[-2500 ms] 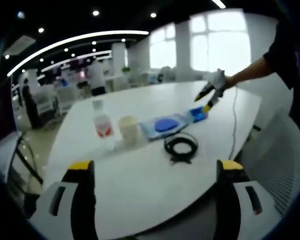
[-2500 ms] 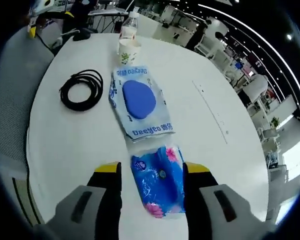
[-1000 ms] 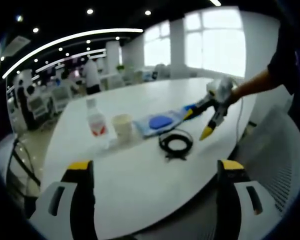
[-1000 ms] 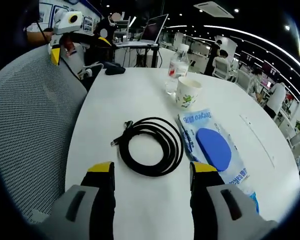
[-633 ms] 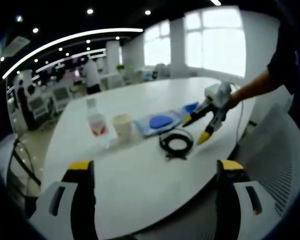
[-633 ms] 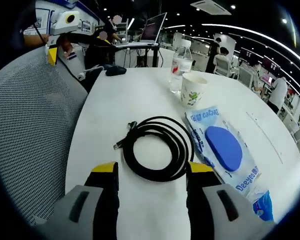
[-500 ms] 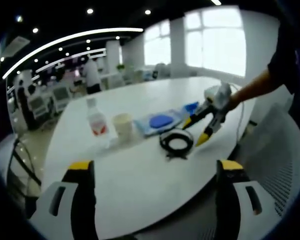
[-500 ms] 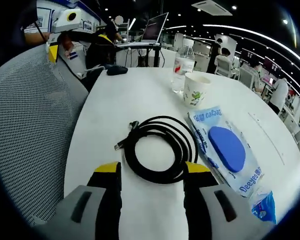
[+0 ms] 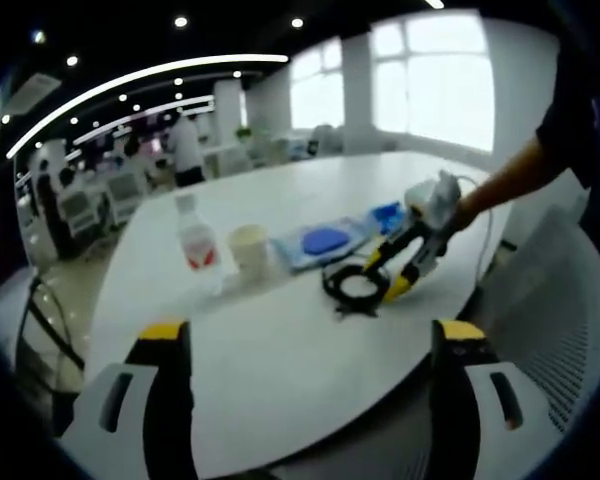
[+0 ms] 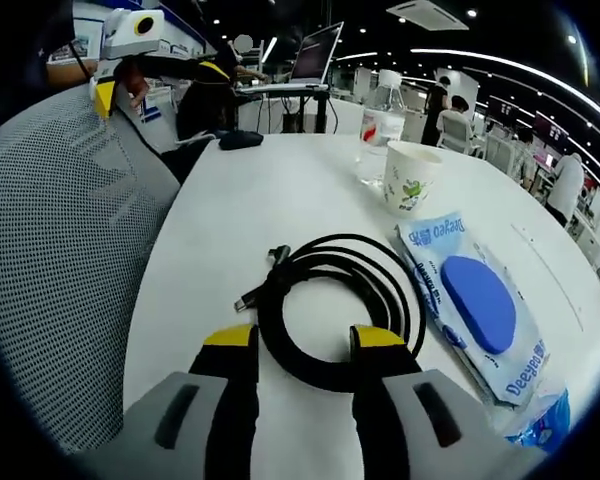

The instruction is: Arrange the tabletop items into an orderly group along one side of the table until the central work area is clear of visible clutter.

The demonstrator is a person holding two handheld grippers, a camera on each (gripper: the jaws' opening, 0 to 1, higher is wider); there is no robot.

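Here one cable coil [image 10: 337, 310], one cup [image 10: 408, 177], one bottle [image 10: 382, 125]; right hand-held gripper [image 10: 302, 352] straddles the coil, partly open.

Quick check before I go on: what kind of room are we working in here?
Most likely an open-plan office. A laptop sits open on a desk behind the white table, a mesh office chair stands beside it, and rows of ceiling lights run overhead.
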